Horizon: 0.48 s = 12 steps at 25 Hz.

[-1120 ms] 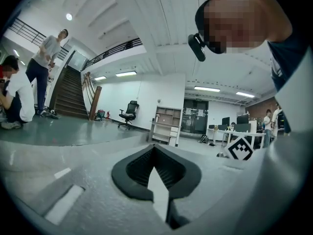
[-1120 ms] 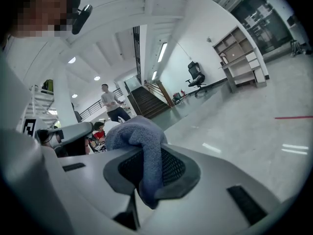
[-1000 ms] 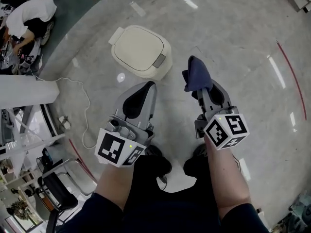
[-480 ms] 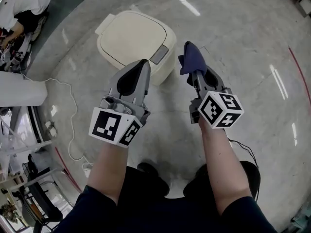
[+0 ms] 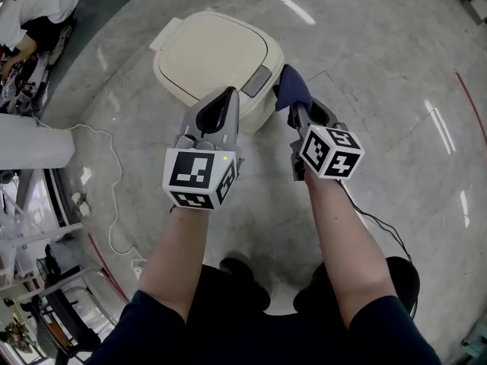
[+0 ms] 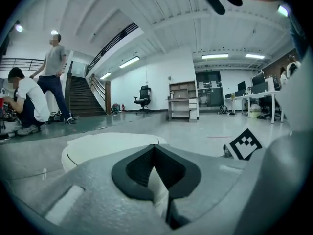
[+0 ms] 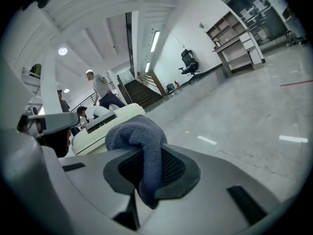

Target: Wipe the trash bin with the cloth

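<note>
- Floor (image 5: 380, 67): polished grey concrete, glossy, with streaks of reflected ceiling light. A thin red line (image 5: 472, 120) curved along the right edge of the head view.
- Trash bin (image 5: 213, 55): cream, lid down, standing on the floor in the upper centre of the head view. A grey latch (image 5: 256, 81) sat on its near right edge.
- Left gripper (image 5: 228, 96): jaws pressed together with nothing between them. The tips lay over the bin's near edge in the head view. The left gripper view showed the bin lid (image 6: 98, 148) just beyond the jaws.
- Right gripper (image 5: 299, 115): jaws pinching the cloth (image 5: 291, 90), a dark blue bundle bulging past the tips.
- The cloth sat at the bin's near right corner, just beside the latch. Contact with the bin could not be confirmed.
- In the right gripper view the cloth (image 7: 139, 141) draped over the jaws, with the bin (image 7: 105, 124) behind it on the left.
- A white cable (image 5: 114, 196) snaked over the floor at the left of the head view.
- A person in a white top (image 5: 34, 10) crouched at the upper left.
- Room, from the left gripper view: an open white hall with strip lights, a staircase (image 6: 80, 99) at the left, an office chair (image 6: 143, 96), shelving (image 6: 183, 99) at the centre and desks (image 6: 254, 99) at the right.
</note>
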Motion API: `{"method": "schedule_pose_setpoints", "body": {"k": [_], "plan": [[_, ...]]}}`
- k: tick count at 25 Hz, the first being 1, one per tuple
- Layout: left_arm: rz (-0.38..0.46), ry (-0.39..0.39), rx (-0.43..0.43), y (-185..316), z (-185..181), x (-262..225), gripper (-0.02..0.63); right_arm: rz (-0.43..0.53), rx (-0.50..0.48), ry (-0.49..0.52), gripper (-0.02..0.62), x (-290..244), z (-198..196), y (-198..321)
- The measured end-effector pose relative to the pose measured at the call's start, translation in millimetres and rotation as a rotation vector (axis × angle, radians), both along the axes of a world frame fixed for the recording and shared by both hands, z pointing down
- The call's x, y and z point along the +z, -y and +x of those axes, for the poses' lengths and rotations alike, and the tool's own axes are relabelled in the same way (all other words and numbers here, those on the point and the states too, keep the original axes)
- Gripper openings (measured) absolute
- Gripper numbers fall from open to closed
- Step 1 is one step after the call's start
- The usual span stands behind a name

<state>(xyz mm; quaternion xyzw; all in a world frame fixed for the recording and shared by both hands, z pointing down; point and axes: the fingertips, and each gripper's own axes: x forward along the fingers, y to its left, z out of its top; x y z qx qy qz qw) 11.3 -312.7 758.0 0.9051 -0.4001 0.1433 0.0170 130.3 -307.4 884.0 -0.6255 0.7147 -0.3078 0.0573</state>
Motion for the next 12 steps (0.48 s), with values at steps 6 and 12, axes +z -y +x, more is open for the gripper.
{"method": "schedule_pose_setpoints", "body": {"k": [6,12], "plan": [[-0.017,0.006,0.004,2,-1,14,-0.003,0.001,-0.033,-0.021,0.054,16,-9,15],[0.000,0.000,0.032,-2,1,14,-0.003,-0.073,-0.099,-0.157,0.055,60,-26,28]]}}
